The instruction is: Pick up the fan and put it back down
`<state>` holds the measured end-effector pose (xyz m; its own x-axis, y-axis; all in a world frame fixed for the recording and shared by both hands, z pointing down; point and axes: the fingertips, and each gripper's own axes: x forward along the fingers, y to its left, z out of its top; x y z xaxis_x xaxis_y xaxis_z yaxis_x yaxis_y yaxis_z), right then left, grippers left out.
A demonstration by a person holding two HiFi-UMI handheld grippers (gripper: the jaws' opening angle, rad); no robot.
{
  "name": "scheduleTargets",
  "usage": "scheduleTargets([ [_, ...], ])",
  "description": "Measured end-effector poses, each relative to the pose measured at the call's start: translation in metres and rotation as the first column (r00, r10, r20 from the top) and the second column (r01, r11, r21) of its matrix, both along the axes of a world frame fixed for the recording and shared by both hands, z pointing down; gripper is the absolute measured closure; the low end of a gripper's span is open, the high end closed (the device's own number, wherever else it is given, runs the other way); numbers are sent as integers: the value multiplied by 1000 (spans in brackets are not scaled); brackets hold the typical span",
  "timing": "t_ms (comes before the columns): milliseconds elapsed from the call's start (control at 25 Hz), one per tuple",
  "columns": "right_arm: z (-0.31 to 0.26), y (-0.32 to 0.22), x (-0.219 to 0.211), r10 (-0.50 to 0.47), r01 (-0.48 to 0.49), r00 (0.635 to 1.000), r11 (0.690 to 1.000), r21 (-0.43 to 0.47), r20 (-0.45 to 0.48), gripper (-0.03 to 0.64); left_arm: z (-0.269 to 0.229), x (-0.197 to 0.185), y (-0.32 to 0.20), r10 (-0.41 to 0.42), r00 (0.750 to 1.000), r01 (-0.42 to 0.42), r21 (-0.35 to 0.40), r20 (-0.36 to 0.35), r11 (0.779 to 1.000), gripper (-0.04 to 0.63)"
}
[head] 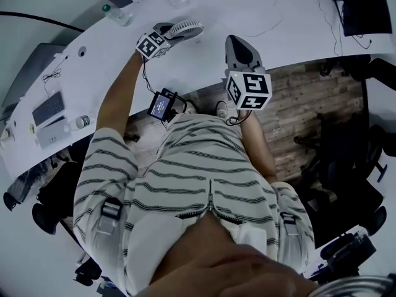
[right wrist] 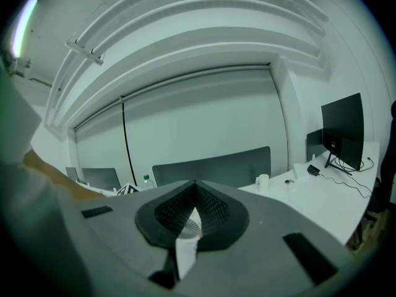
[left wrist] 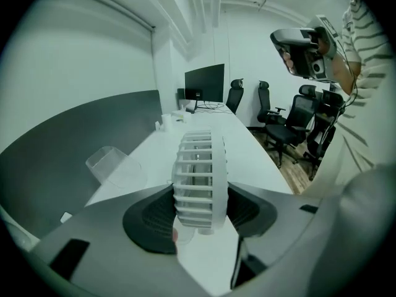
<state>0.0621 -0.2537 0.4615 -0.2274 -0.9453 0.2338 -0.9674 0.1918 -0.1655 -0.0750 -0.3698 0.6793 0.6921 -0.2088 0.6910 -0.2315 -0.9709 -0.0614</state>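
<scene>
A small white fan (left wrist: 199,181) with a round slatted grille stands edge-on between the black pads of my left gripper (left wrist: 199,198), which press on both of its faces. The head view shows this fan (head: 185,28) at the long white table (head: 278,39), right in front of the left gripper (head: 171,34). I cannot tell whether its foot touches the tabletop. My right gripper (head: 238,43) hovers to the right near the table's edge, shut with nothing in it. In the right gripper view its pads (right wrist: 213,212) meet at the tips (right wrist: 195,187).
A clear plastic cup (left wrist: 114,166) stands left of the fan and a bottle (head: 116,14) further left. A monitor (left wrist: 204,84) and office chairs (left wrist: 284,125) are at the table's far end. A keyboard (head: 48,109) lies at the left end, and a white mug (right wrist: 263,181) is on the table.
</scene>
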Motion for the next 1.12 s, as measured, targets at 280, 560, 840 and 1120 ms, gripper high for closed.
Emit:
scheduleTargets([
  [280,-1,0,-5,-15,15,1000,1000,-1,2,611,6,-5,-4,-44,998,45,-3,55,999,366],
  [560,-2,6,-7,-19,19,1000,1000,1,-1,611,3,-9,-15,-101,991,98,36,89,995,329],
  [840,-5,12,-7,-23,23,1000,1000,8,13,611,-28,-7,-4,-144,990,144,63,-5,988,314],
  [1120,-7,19,-16,-43,43,999,999,19,17,611,-56,-9,3,-195,978,203,103,-78,974,314],
])
